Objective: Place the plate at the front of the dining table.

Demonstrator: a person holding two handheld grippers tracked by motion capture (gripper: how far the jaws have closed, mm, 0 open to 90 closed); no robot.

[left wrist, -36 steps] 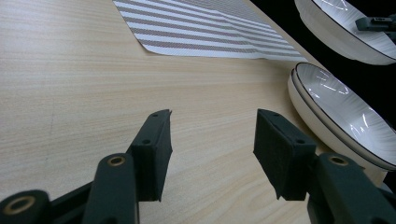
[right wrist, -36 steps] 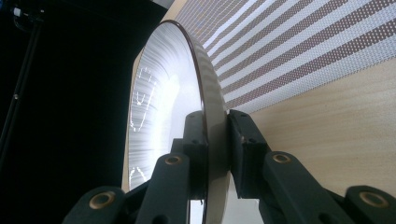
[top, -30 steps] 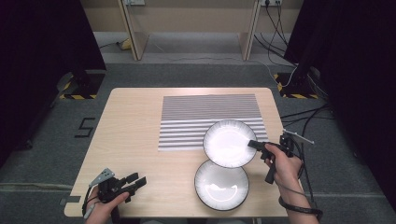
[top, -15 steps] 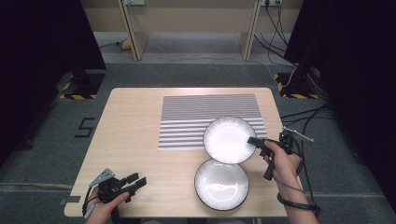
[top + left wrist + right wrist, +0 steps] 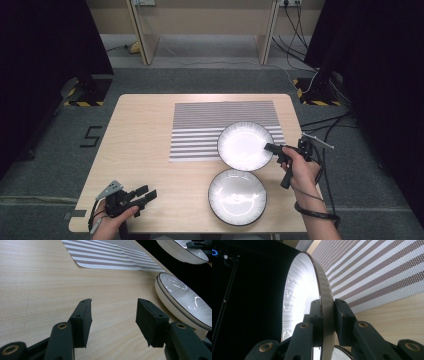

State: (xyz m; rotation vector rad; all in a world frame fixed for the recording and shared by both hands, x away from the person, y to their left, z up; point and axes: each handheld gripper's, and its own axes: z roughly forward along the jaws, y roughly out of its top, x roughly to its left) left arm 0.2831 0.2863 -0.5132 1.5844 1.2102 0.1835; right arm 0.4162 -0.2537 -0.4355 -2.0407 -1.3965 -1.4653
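Two white ribbed plates with dark rims are on the table. The far plate [image 5: 245, 145] is over the lower right corner of the striped placemat [image 5: 210, 127], and my right gripper [image 5: 272, 148] is shut on its right rim. In the right gripper view that plate [image 5: 304, 290] stands edge-on between the pads [image 5: 342, 315], clear of the mat. The near plate [image 5: 237, 196] lies flat by the table's front edge; it also shows in the left gripper view [image 5: 185, 300]. My left gripper [image 5: 145, 194] rests at the front left corner, open, with nothing between its fingers [image 5: 83, 317].
The wooden table [image 5: 140, 130] has bare surface on its left half. Cables [image 5: 325, 120] trail on the floor at the right. Desk legs [image 5: 142, 35] stand beyond the far edge.
The right gripper and the far plate have shifted slightly; the left gripper has kept still.
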